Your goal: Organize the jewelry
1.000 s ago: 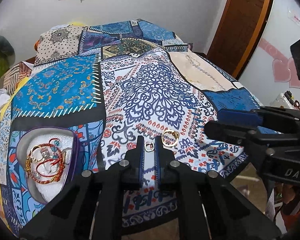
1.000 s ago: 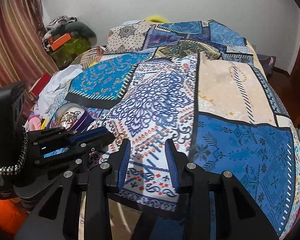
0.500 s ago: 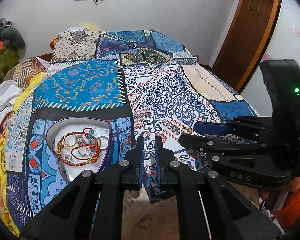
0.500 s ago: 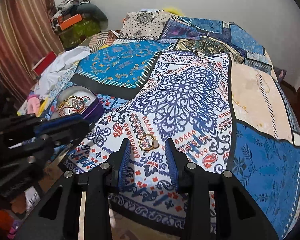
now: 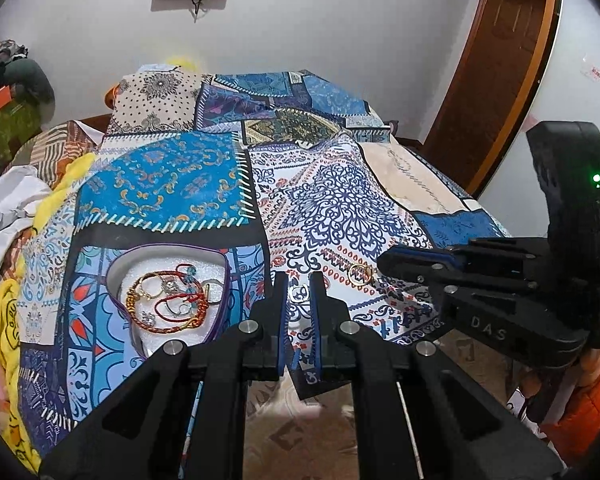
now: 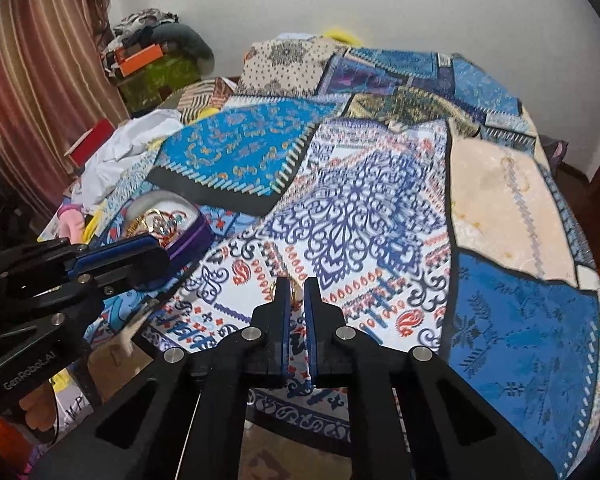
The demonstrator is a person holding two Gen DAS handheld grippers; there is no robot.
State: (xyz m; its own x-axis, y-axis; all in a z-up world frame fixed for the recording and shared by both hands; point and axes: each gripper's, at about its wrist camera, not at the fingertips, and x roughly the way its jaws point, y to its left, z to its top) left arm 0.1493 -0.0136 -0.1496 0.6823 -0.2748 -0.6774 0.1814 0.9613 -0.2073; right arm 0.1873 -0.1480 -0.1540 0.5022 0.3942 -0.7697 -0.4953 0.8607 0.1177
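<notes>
My left gripper [image 5: 299, 289] is shut on a small silver ring [image 5: 299, 293], held above the bed's front edge, right of the purple-rimmed jewelry box [image 5: 216, 264]. The box holds gold and red bangles [image 5: 168, 300] on white foam. A gold ring [image 5: 360, 274] lies on the patterned bedspread [image 5: 340, 208] just left of the right gripper's tip. In the right wrist view my right gripper [image 6: 295, 289] has closed around the gold ring [image 6: 277, 285], which shows only partly behind the left finger. The jewelry box also shows there [image 6: 188, 236], behind the left gripper [image 6: 116, 260].
The bed's front edge [image 6: 300, 412] drops to a patterned floor [image 5: 300, 432]. Clothes and white cloth [image 6: 120, 148] pile at the bed's left side. A curtain [image 6: 40, 80] hangs at left, a wooden door [image 5: 500, 60] stands at right.
My right gripper has gone from open to closed around the gold ring. My left gripper has drifted slightly, still gripping the silver ring beside the box.
</notes>
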